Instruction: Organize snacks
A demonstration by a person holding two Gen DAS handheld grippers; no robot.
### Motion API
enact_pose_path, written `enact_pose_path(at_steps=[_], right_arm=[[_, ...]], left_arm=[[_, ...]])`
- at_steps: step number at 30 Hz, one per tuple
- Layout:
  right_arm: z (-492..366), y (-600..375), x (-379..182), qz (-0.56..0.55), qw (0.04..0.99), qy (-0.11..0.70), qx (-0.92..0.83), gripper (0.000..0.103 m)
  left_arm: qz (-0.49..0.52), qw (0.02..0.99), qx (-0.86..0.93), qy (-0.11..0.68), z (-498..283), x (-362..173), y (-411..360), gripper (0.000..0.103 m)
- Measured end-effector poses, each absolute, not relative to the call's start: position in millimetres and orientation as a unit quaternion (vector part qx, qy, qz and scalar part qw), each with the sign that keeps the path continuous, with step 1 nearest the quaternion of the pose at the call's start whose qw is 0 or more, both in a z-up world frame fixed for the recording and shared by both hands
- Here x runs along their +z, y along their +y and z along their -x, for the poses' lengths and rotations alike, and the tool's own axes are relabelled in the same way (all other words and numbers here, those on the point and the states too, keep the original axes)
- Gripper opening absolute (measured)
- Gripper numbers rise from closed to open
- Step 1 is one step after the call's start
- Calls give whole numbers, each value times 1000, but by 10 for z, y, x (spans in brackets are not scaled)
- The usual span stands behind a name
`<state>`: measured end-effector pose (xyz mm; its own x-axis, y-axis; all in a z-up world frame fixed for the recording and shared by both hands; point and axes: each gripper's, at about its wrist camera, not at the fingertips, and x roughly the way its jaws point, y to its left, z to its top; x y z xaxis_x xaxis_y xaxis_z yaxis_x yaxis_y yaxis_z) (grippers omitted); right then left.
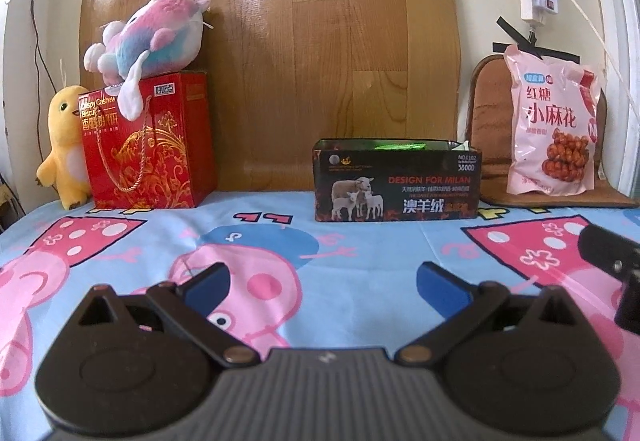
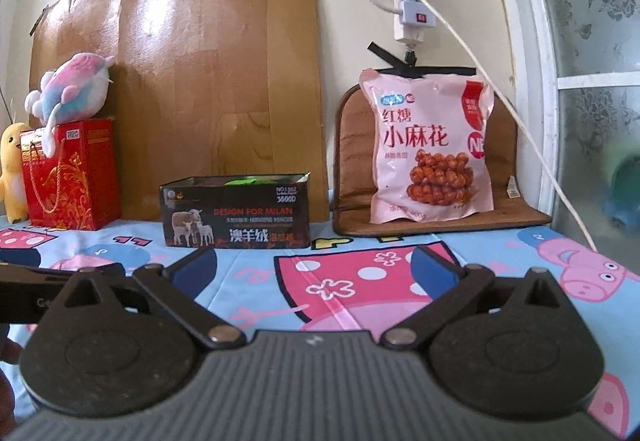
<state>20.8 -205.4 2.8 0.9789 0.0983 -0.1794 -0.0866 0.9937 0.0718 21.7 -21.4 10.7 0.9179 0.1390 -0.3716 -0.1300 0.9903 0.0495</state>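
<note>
Because both tools hung over the cartoon-printed blue and pink cloth (image 1: 304, 225) with nothing in them, I judged that the step in hand was the reach for the next snack. The left gripper (image 1: 322, 283) had its blue fingers spread wide and empty. The right gripper (image 2: 314, 267) had its fingers wide too, with only the cloth showing between them.

The pink plastic snack bag with red letters (image 2: 430, 145) stood upright at the back right, leaning on a brown padded mat (image 2: 516, 209), well apart from both tools. The open black cardboard box with the sheep picture (image 2: 236, 211) stood to its left, near the wall, and something green (image 2: 244, 181) lay inside it. I think the bag belonged in that box.

To do it well, I would take the right gripper, which faced the bag more directly, keep the fingers wide, and close on the soft upper part of the bag, not on the crisp pieces. The white cable (image 2: 500, 93) hanging beside the bag should be avoided.

I counted one pink bag, one black box, one red gift box (image 1: 148, 145), two plush toys, and two grippers.
</note>
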Motion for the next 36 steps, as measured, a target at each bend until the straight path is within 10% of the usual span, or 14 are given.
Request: enact_pose_path(at_steps=[36], right_arm=[[-196, -2025, 22, -28, 995, 88, 45, 103]], left_arm=[[8, 980, 55, 190, -188, 112, -183, 103]])
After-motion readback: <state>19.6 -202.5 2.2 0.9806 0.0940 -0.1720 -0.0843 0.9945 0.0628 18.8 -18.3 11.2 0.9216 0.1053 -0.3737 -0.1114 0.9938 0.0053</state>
